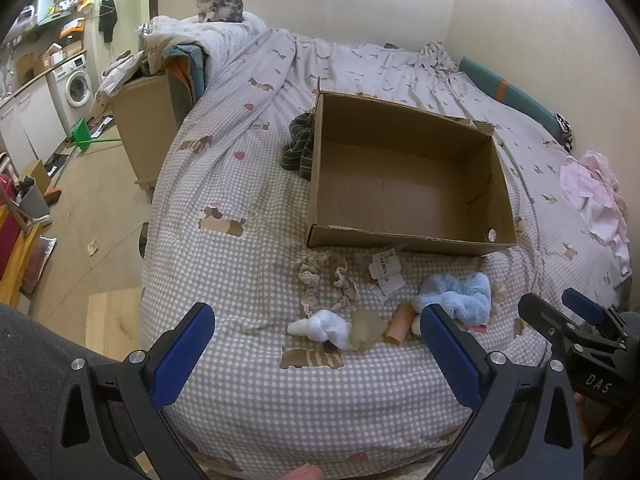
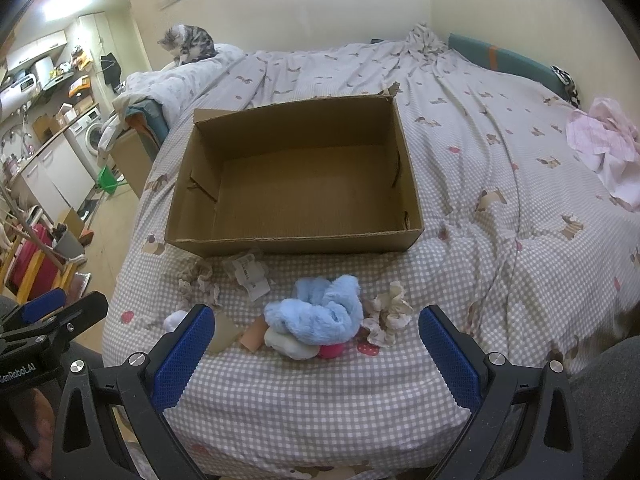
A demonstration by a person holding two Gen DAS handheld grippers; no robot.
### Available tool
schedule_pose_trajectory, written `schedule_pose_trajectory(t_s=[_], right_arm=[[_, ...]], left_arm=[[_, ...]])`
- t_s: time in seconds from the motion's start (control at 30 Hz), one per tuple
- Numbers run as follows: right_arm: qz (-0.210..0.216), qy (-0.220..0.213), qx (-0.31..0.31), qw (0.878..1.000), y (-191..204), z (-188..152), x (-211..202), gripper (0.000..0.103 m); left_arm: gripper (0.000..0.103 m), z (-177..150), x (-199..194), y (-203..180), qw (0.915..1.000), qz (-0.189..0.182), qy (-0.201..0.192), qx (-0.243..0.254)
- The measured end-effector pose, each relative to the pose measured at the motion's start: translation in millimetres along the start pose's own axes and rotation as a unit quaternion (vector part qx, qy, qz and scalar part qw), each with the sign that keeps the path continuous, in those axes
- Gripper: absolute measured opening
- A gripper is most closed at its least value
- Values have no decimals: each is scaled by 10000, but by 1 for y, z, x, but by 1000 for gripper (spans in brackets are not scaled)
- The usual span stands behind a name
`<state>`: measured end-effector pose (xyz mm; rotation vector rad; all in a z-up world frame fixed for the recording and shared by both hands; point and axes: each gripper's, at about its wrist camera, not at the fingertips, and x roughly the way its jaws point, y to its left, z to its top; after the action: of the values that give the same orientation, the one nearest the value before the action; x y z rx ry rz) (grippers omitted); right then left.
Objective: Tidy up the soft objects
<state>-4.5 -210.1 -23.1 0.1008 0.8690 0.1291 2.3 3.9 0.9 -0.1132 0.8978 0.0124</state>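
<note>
An open, empty cardboard box (image 1: 404, 236) (image 2: 296, 242) sits on the checked bed. In front of it lie small soft things: a fluffy blue scrunchie (image 1: 460, 296) (image 2: 320, 312), a beige lace scrunchie (image 1: 328, 280) (image 2: 198, 284), a white sock (image 1: 320, 326), a cream scrunchie (image 2: 390, 314), a pink ball (image 2: 332, 351) and a peach tube (image 1: 400, 322). My left gripper (image 1: 316, 340) is open and empty just short of the white sock. My right gripper (image 2: 316, 338) is open and empty just short of the blue scrunchie.
A paper tag (image 1: 386, 274) lies by the box front. A dark striped cloth (image 1: 298, 146) lies left of the box. Pink clothing (image 2: 604, 144) is at the right of the bed. A cat (image 1: 220, 0) sits on the far bedding. The bed's left edge drops to the floor.
</note>
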Motion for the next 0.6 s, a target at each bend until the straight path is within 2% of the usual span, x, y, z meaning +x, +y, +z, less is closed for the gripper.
schedule_pose_trajectory(t_s=[0.6], right_arm=[[15, -18, -126, 9999, 5, -1, 0, 103]], left_arm=[[102, -2, -1, -1, 10000, 33, -17, 39]])
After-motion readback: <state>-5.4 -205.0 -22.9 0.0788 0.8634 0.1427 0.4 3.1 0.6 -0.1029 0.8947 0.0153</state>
